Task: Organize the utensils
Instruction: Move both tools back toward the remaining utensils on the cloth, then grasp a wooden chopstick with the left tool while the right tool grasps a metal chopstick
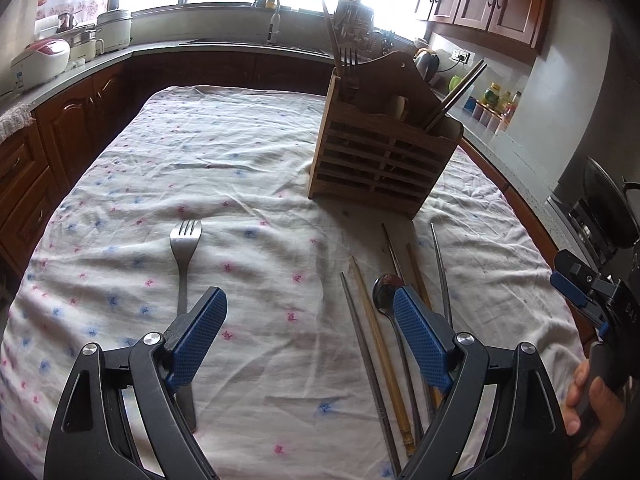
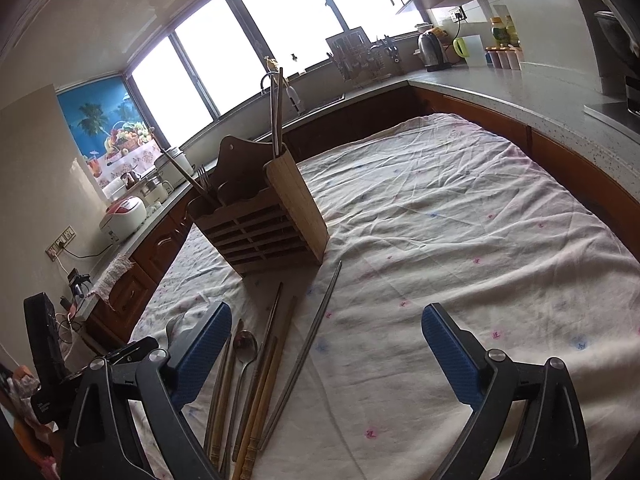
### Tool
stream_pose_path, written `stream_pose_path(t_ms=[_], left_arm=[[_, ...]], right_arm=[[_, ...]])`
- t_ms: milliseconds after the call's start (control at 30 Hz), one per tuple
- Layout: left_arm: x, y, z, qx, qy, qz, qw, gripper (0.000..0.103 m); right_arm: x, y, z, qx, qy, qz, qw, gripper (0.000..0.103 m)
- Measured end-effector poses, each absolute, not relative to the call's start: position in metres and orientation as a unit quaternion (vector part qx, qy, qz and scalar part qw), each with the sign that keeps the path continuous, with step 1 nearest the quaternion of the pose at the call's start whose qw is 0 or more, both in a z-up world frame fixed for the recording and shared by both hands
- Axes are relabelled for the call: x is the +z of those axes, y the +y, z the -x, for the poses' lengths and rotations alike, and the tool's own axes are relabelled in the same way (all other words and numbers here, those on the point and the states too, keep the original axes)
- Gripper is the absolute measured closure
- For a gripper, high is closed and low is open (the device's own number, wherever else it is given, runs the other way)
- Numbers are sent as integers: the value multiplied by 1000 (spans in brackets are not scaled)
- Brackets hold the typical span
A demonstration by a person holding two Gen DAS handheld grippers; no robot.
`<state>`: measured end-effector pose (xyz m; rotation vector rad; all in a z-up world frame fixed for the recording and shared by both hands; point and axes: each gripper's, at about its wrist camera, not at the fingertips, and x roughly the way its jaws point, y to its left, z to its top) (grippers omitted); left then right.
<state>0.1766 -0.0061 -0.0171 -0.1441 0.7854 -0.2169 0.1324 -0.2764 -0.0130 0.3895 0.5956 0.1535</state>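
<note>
The cloth-covered tabletop [image 1: 248,152] spreads under both my grippers. The wooden utensil holder [image 1: 376,160] stands ahead of my left fingers [image 1: 200,332], already carrying a fork and chopsticks. My left gripper [image 1: 308,336] is spread wide, empty; a fork [image 1: 185,248] lies by its left finger, loose chopsticks [image 1: 376,336] and a spoon [image 1: 386,288] by its right. My right gripper [image 2: 328,344] gapes empty too, a metal chopstick [image 2: 312,340] lying between its fingers.

Bright windows [image 2: 256,36], dark wood cabinets [image 1: 496,4]
</note>
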Motion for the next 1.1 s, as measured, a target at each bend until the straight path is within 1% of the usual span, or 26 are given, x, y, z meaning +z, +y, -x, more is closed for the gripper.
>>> stream_pose_path(t_ms=[67, 133, 167, 200, 233, 267, 300, 333, 400, 433, 500, 567, 633, 700, 767, 867, 900, 967, 1100], left_arm=[[-19, -9, -178, -111, 386, 70, 913, 20], [-21, -12, -182, -122, 394, 70, 908, 32], [-23, -14, -184, -127, 400, 69, 905, 36], [-25, -16, -186, -133, 405, 68, 902, 43], [-26, -18, -187, -140, 410, 68, 899, 50], [-28, -20, -189, -146, 415, 69, 895, 52], [-30, -22, -191, -151, 420, 69, 892, 57], [-31, -25, -193, -156, 424, 68, 890, 62], [-34, -29, -196, -162, 433, 65, 884, 65], [-36, -31, -198, -165, 439, 64, 881, 67], [-41, -34, -203, -169, 449, 63, 875, 70], [-45, -37, -207, -172, 457, 62, 871, 71], [-48, -40, -212, -175, 464, 58, 866, 72], [-52, -43, -216, -174, 471, 51, 864, 76], [-57, -46, -221, -174, 480, 47, 859, 77], [-65, -48, -226, -172, 492, 43, 852, 82], [-66, -49, -227, -172, 490, 42, 853, 83], [-65, -51, -228, -172, 490, 35, 854, 83], [-66, -54, -232, -174, 491, 21, 853, 83]], right_arm=[[-14, -277, -134, 74, 293, -191, 934, 11], [-15, -278, -137, 73, 297, -192, 933, 15], [-16, -278, -138, 73, 300, -192, 932, 19], [-17, -277, -140, 73, 303, -191, 931, 26], [-18, -276, -142, 73, 307, -189, 930, 30], [-19, -275, -145, 73, 312, -187, 929, 35], [-21, -274, -148, 76, 316, -187, 927, 39], [-22, -273, -151, 78, 320, -186, 926, 41], [-24, -268, -158, 80, 329, -178, 924, 49], [-25, -265, -163, 83, 333, -175, 923, 51], [-28, -260, -172, 87, 344, -168, 920, 59], [-31, -256, -182, 90, 354, -164, 916, 63], [-36, -254, -192, 90, 363, -161, 913, 63], [-42, -252, -203, 89, 373, -160, 909, 65], [-46, -251, -213, 87, 381, -158, 907, 67], [-51, -247, -228, 86, 395, -147, 903, 68], [-53, -246, -232, 84, 398, -143, 902, 71], [-58, -243, -241, 81, 406, -136, 900, 74], [-65, -237, -257, 71, 419, -113, 898, 77]])
